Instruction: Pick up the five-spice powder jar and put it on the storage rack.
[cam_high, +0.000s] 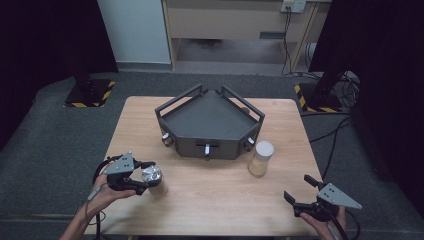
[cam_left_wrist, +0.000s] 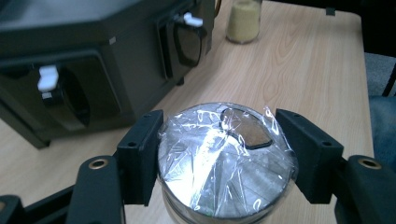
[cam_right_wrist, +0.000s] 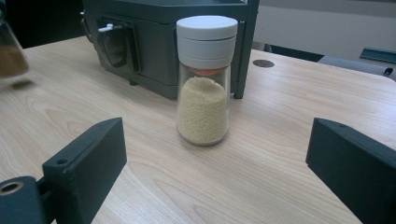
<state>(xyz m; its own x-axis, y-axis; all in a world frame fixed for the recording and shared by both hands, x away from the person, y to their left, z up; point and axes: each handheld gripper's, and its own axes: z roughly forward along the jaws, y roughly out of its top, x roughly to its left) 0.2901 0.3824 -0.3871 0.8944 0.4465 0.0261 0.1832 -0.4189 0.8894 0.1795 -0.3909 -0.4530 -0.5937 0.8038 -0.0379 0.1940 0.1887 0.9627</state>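
High view: a jar (cam_high: 154, 180) with a shiny film-covered top stood upright near the table's (cam_high: 215, 200) front left edge, its long axis vertical, gripped at the top by the left gripper (cam_high: 141, 176), which the person's left hand (cam_high: 107, 192) held. A second jar (cam_high: 261, 158), white-capped and filled with pale grains, stood upright right of centre, just in front of the dark angular rack (cam_high: 207, 122) that occupied the middle of the table. The right gripper (cam_high: 299, 191) hovered at the front right corner, well apart from the white-capped jar, its jaws spread wide and holding nothing. Left gripper view: the two jaws pressed against opposite sides of the film-covered jar (cam_left_wrist: 226, 161), whose top faced the camera; the clear film was wrinkled and showed a dark opening near its far edge. The rack (cam_left_wrist: 93, 60) stood just beyond on the left, with white clips on its front, and the grain-filled jar (cam_left_wrist: 243, 19) stood farther off on the wood. Right gripper view: the white-capped jar (cam_right_wrist: 204, 79) stood upright between and beyond the wide jaws, touching neither, with bare table between. The rack (cam_right_wrist: 163, 42) rose directly behind it.
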